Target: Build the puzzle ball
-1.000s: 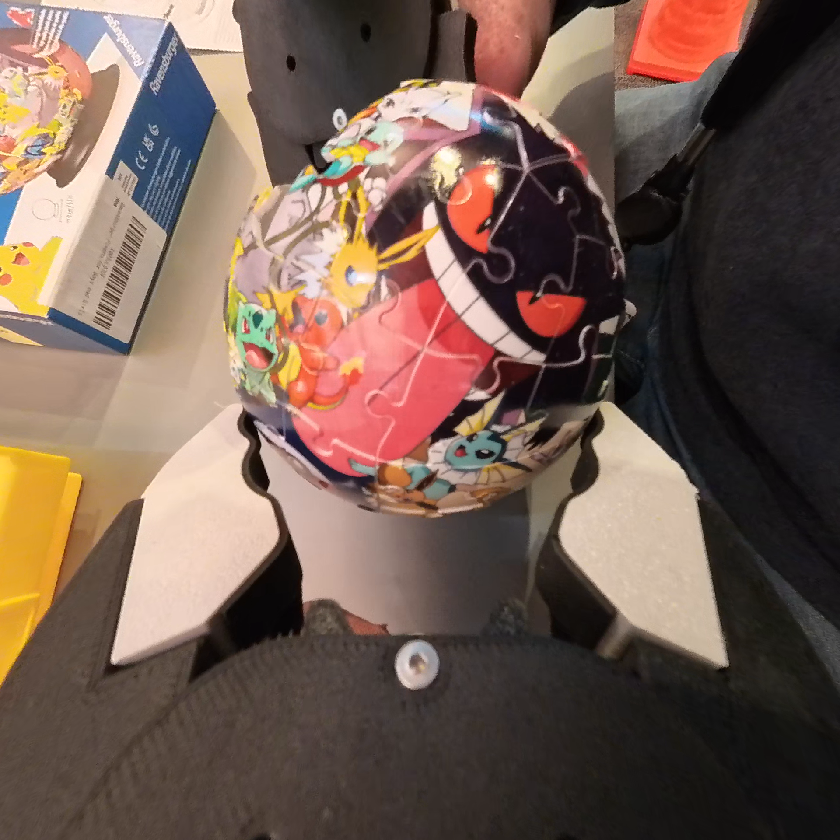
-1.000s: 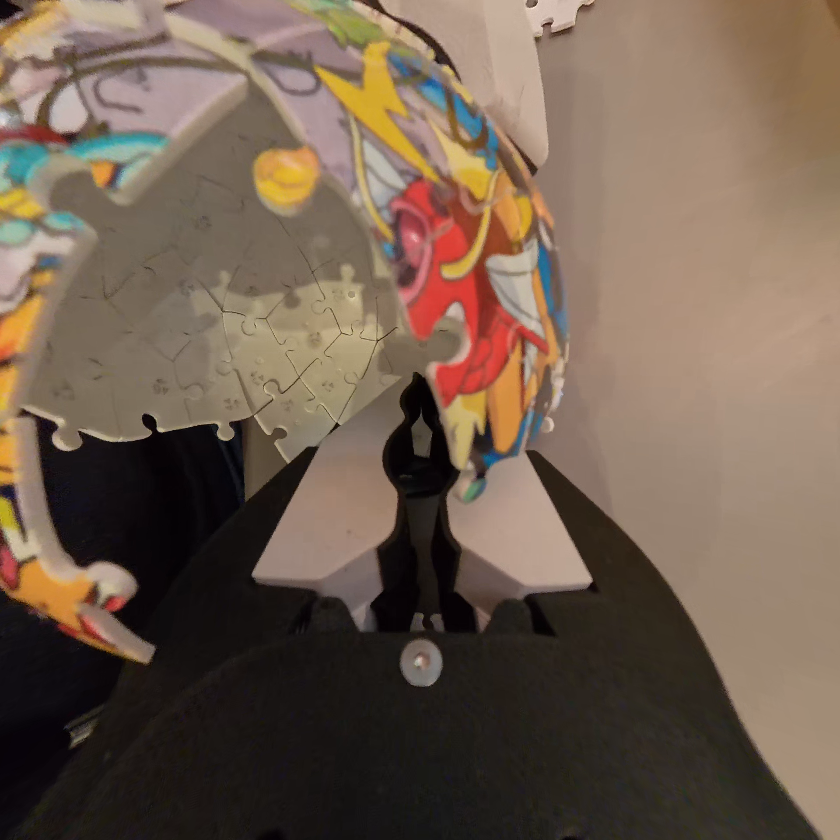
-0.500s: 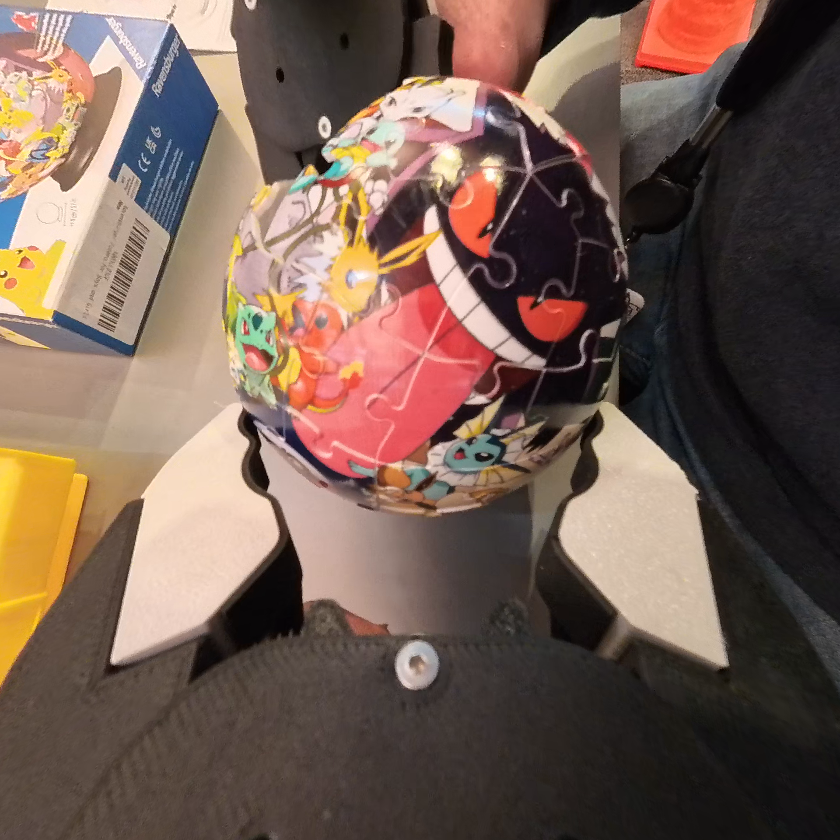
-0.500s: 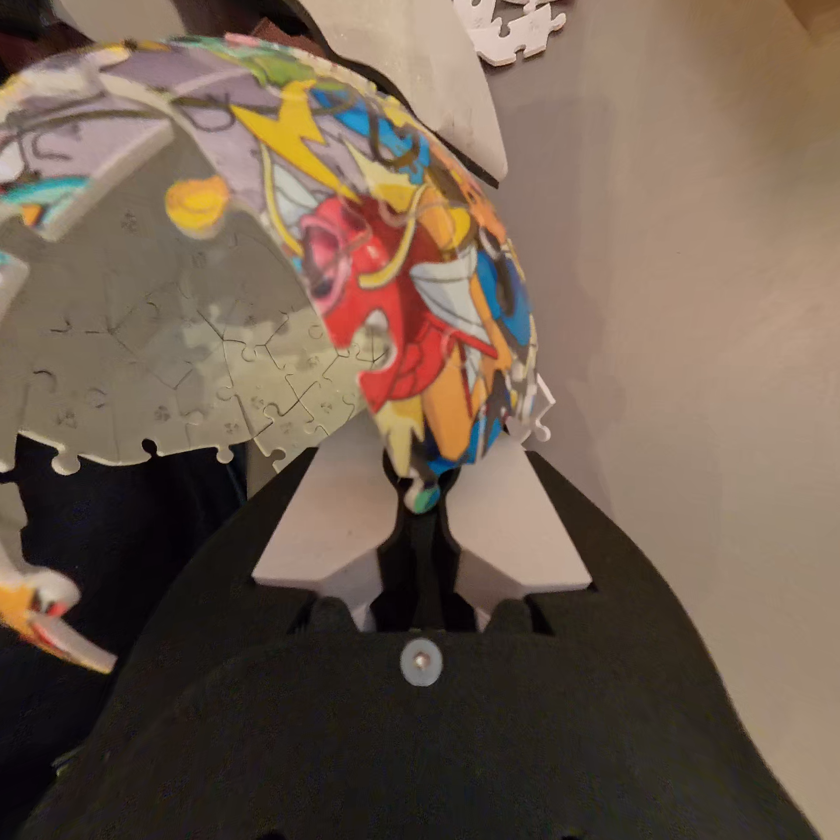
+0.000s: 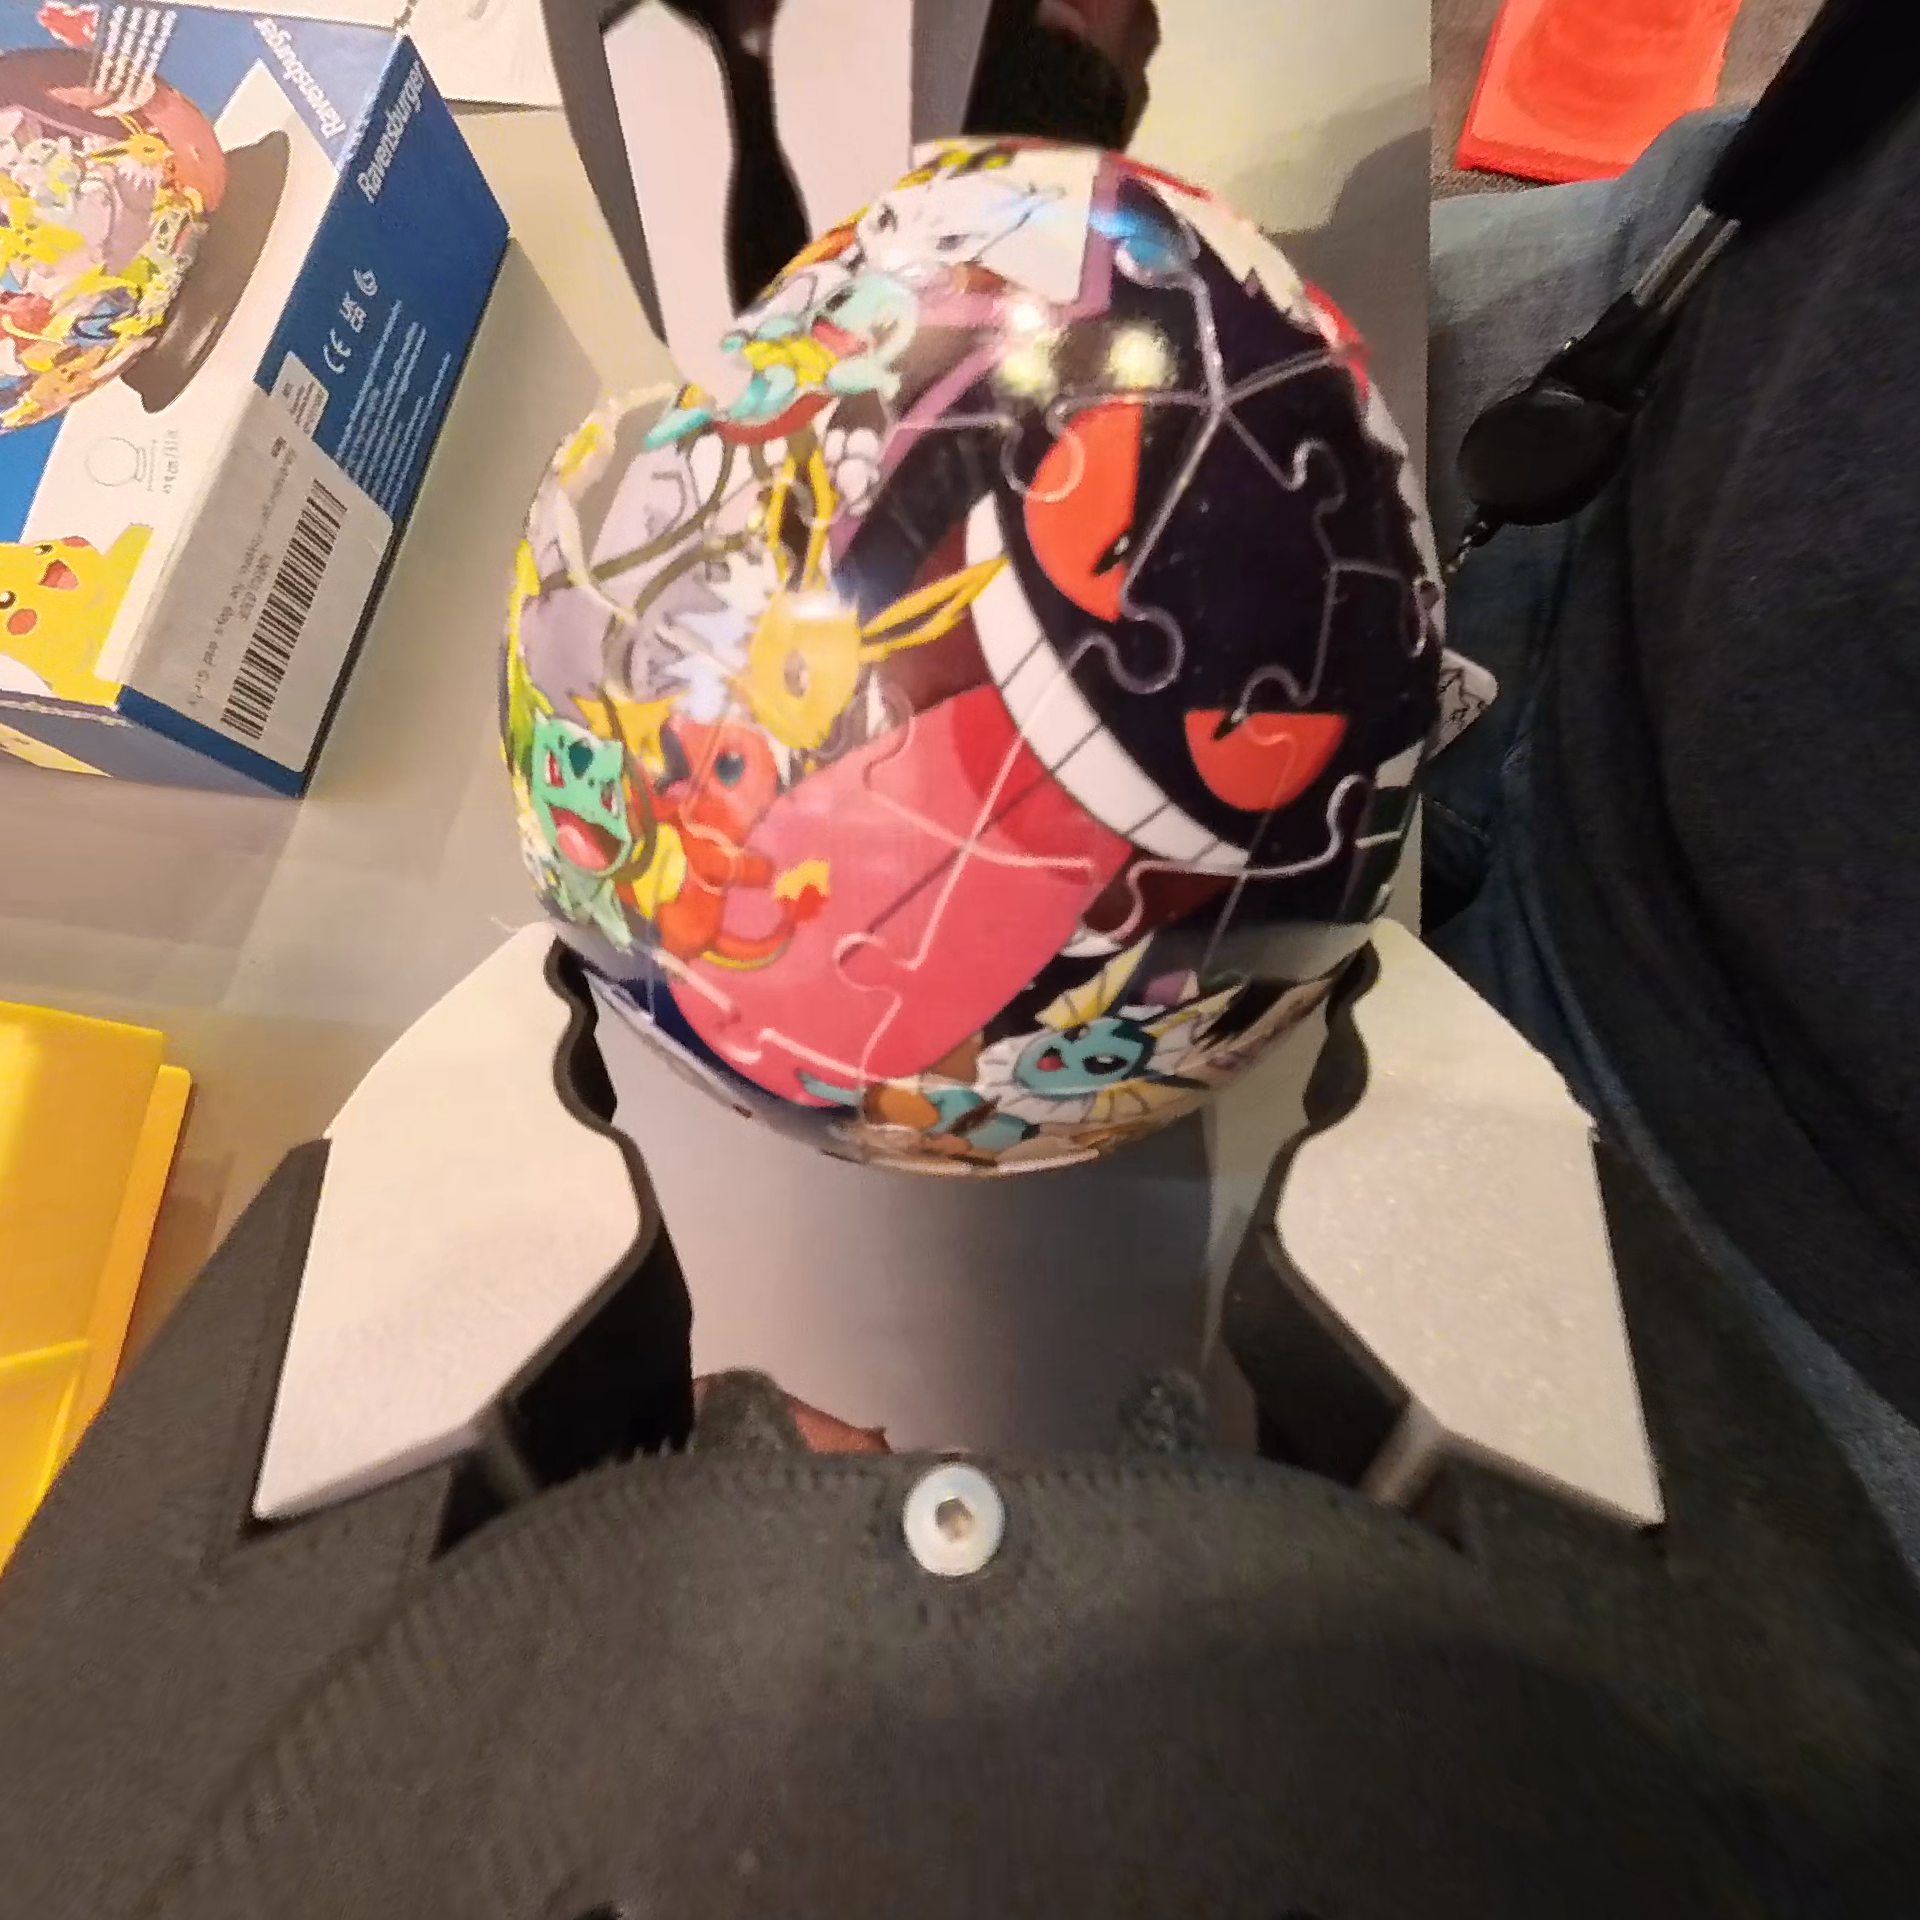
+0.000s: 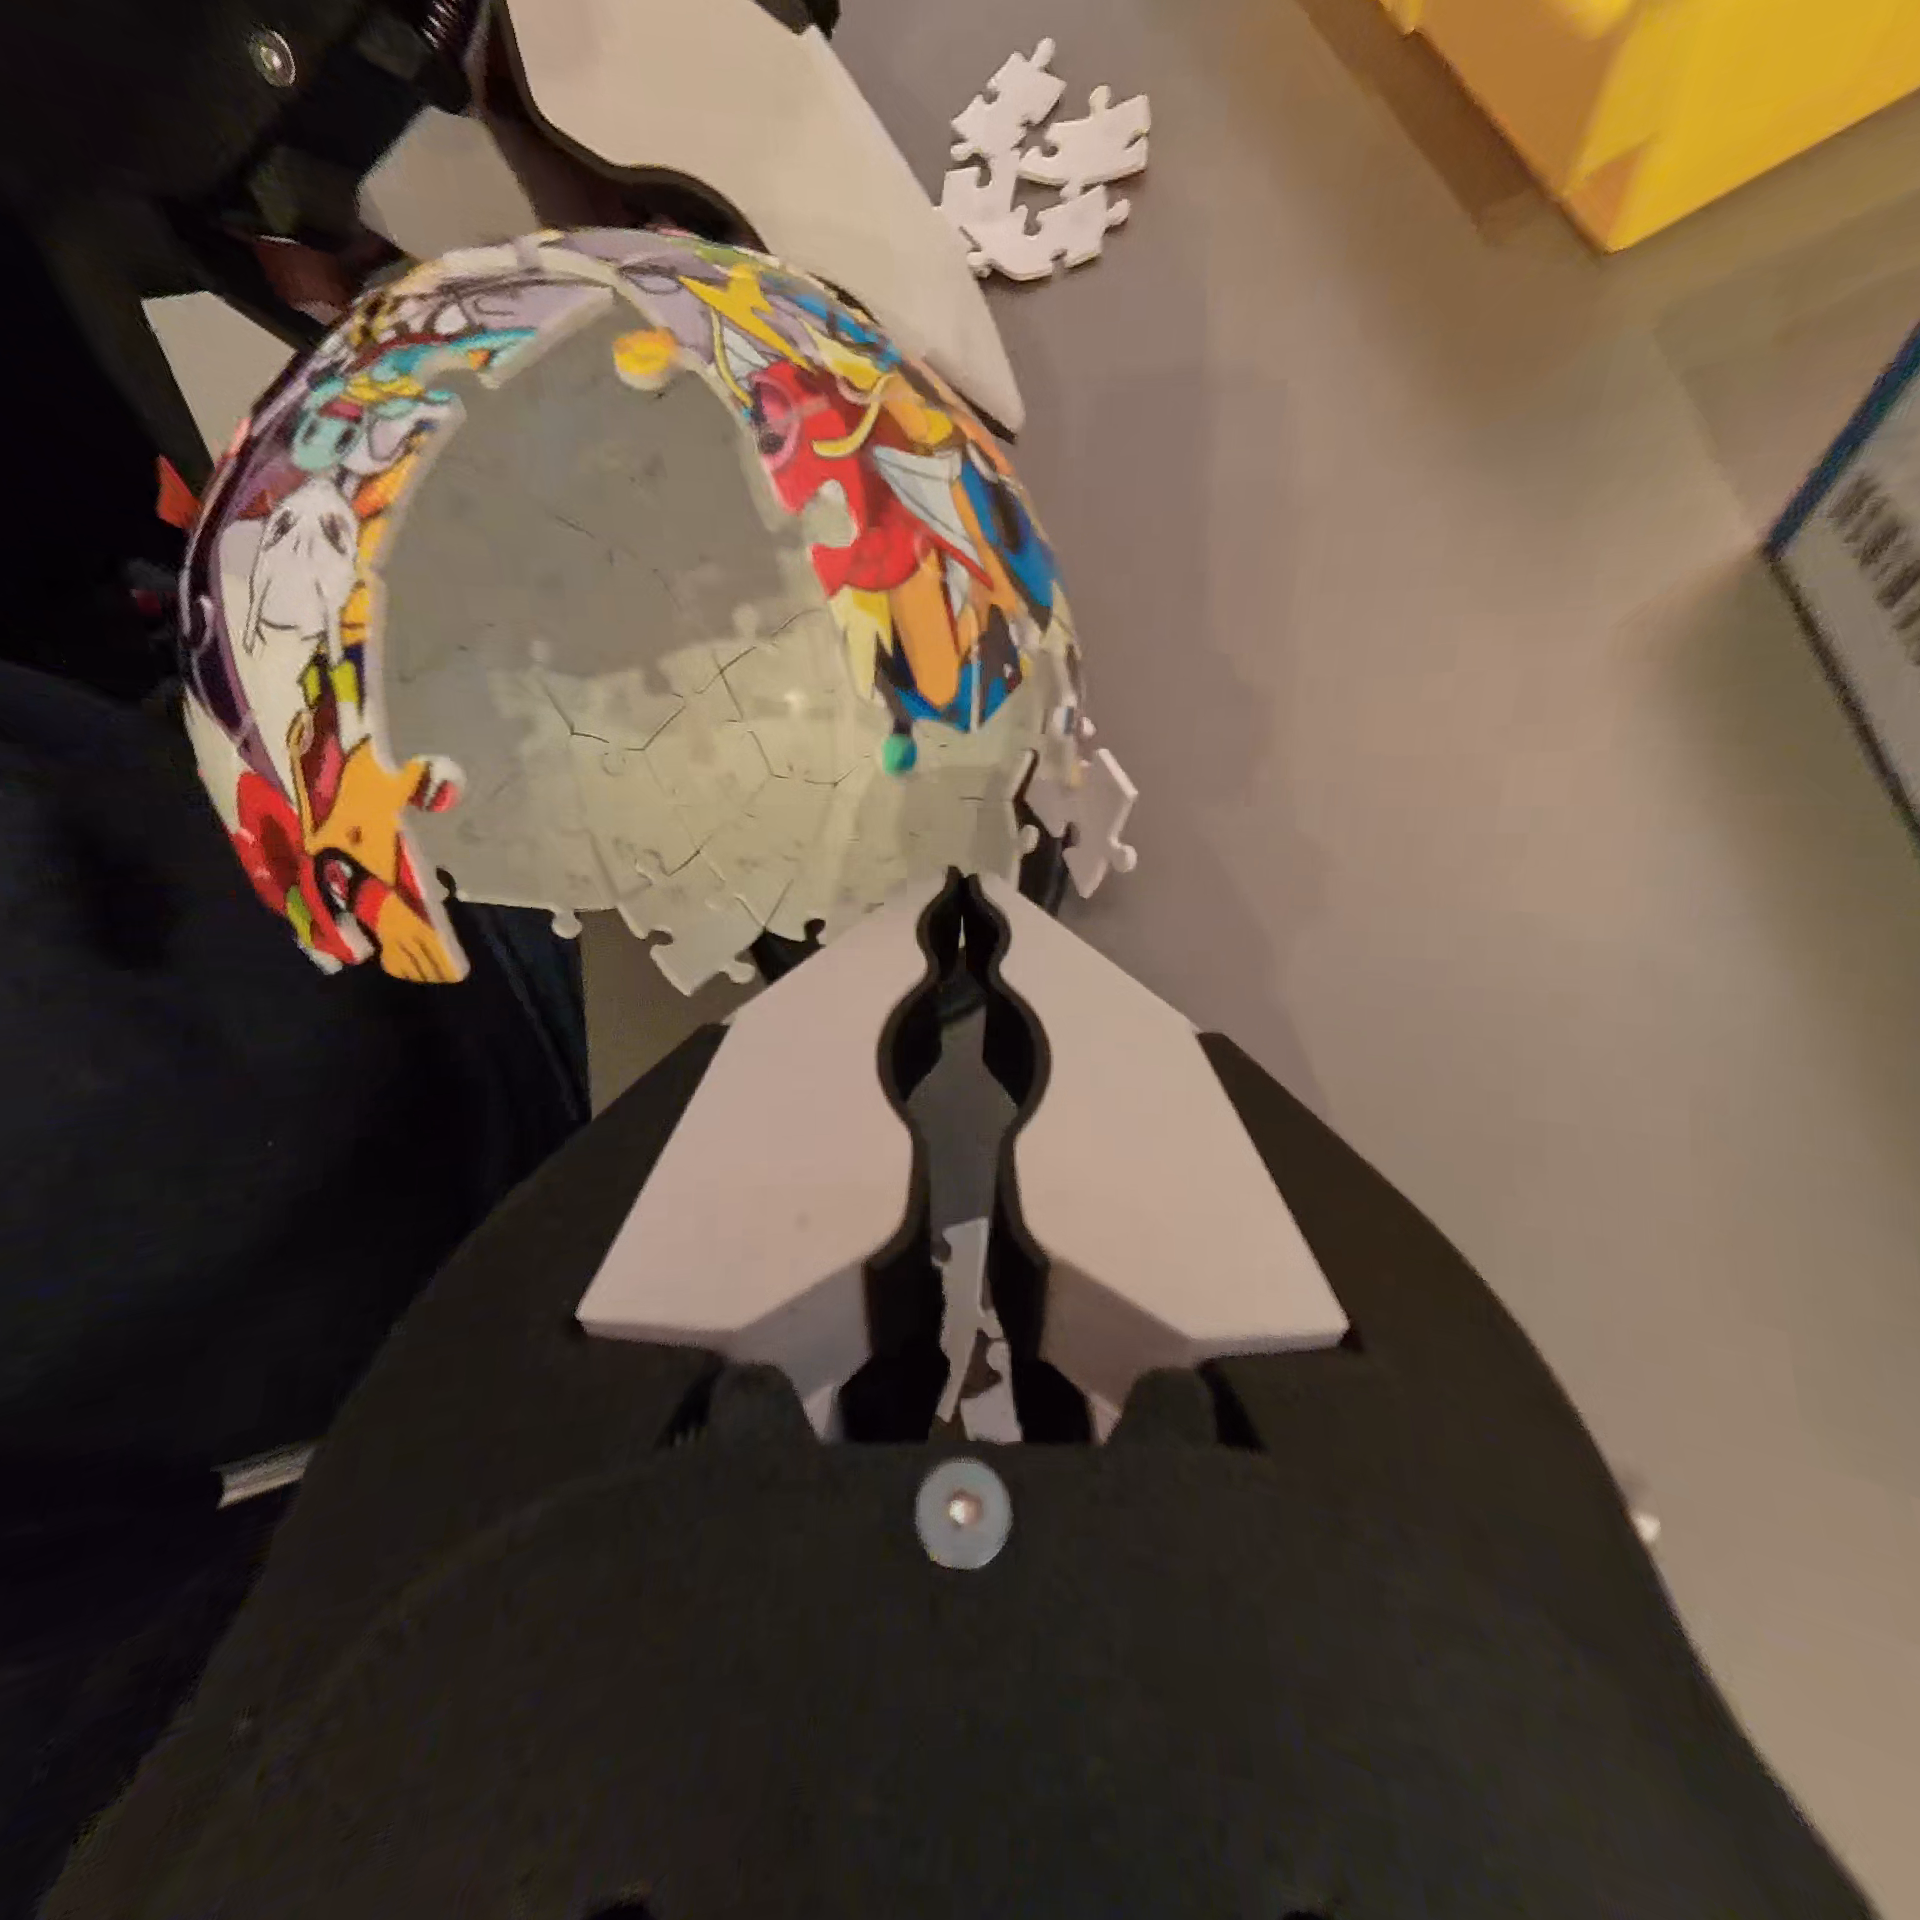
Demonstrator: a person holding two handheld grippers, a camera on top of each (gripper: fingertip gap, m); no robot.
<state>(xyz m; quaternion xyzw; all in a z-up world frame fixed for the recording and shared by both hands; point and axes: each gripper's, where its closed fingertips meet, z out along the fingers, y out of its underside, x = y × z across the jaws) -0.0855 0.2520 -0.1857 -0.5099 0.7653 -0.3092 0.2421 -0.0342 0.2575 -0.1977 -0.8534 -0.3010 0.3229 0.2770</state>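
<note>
Backed the right claw [image 6: 961, 914] off the ball [image 6: 623, 582] since half a second ago; tips now just short of its jagged rim, pressed together. Cannot tell whether the white piece [image 6: 971, 1330] in its gap is pinched.

Counting: one ball, two claws, one box [image 5: 260, 416], one yellow bin [image 5: 73, 1195], one small cluster of loose pieces [image 6: 1044, 166] on the table [image 6: 1455, 935].

Holding the ball [image 5: 966, 644] above the table edge in the wide-spread left claw [image 5: 961, 966].

From the left: glossy, seemingly whole, cartoon creatures. From the right only: one large hole, grey inside.
</note>
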